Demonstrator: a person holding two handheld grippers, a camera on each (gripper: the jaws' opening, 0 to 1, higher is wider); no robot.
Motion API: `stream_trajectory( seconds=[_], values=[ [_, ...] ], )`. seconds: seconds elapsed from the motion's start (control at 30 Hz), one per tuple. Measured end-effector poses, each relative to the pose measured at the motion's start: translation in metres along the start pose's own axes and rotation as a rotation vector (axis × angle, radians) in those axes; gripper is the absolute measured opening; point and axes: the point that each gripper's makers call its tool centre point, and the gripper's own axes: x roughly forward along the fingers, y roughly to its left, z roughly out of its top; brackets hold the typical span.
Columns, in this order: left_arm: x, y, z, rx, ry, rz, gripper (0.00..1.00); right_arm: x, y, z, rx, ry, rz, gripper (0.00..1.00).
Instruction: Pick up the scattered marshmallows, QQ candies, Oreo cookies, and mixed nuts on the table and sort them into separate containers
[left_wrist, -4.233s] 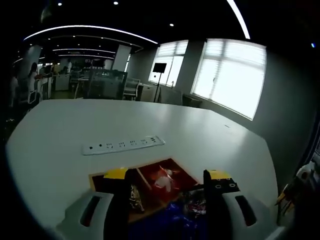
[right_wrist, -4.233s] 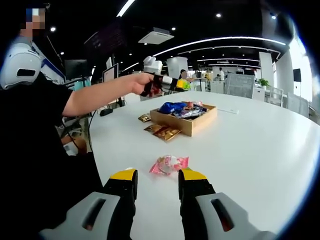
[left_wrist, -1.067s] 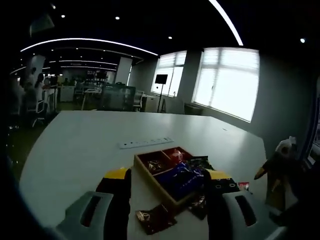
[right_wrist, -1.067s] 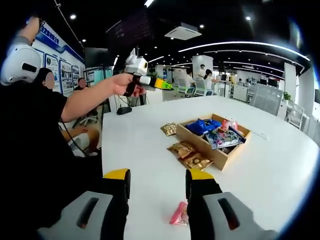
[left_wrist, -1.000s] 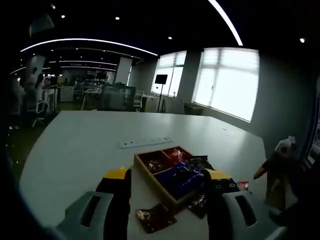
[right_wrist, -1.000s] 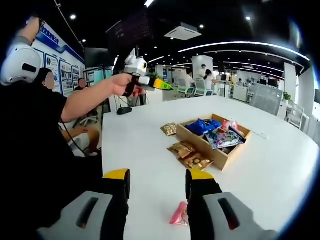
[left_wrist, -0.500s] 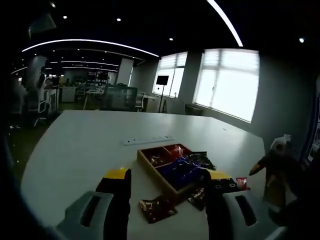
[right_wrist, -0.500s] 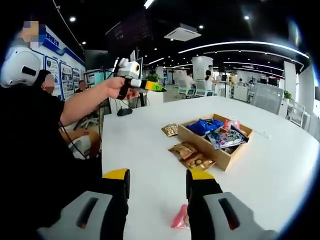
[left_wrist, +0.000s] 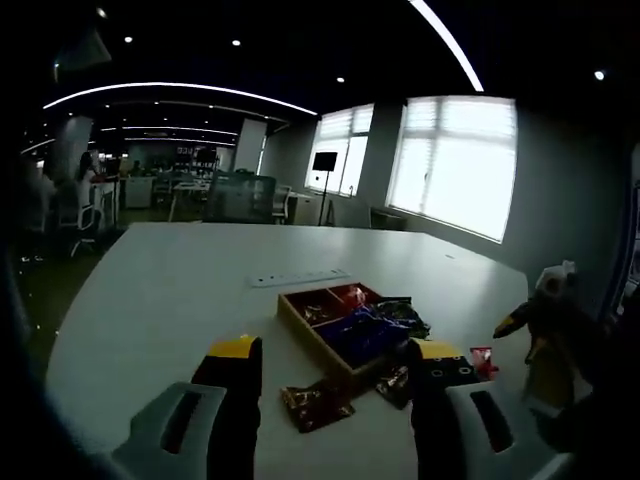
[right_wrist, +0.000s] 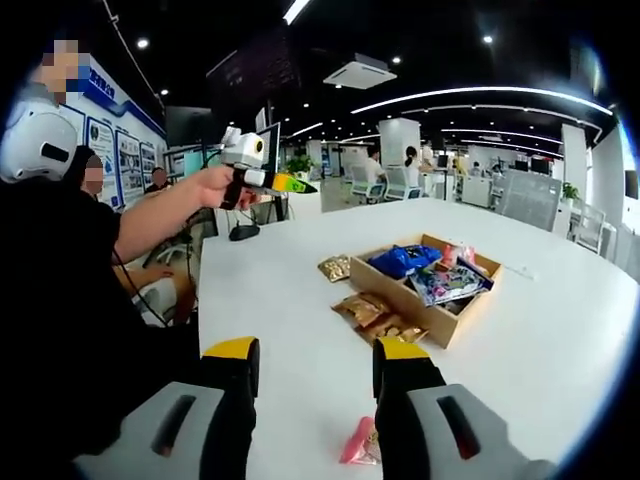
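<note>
We hold our left gripper (right_wrist: 262, 178) raised off the table (right_wrist: 560, 330), jaws unclear. Our right gripper (right_wrist: 315, 372), jaws apart and empty, hangs low over the pink candy (right_wrist: 359, 441) near the table's near edge, apparently lining up; the tray (right_wrist: 420, 300) sits mid-table.

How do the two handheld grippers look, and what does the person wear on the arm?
The right gripper has black jaws with yellow tips on pale grey bodies with dark slots. The left gripper looks alike; seen from the right gripper view it has a white housing. The person's sleeve is short and black.
</note>
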Motion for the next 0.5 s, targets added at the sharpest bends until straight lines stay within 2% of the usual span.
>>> stream_trajectory(
  seconds=[0.5],
  values=[
    [-0.031,-0.007,-0.011,0.003,-0.008,0.016,0.63,0.005,-0.002,0.005,0.014,-0.031,-0.009,0.42]
  ],
)
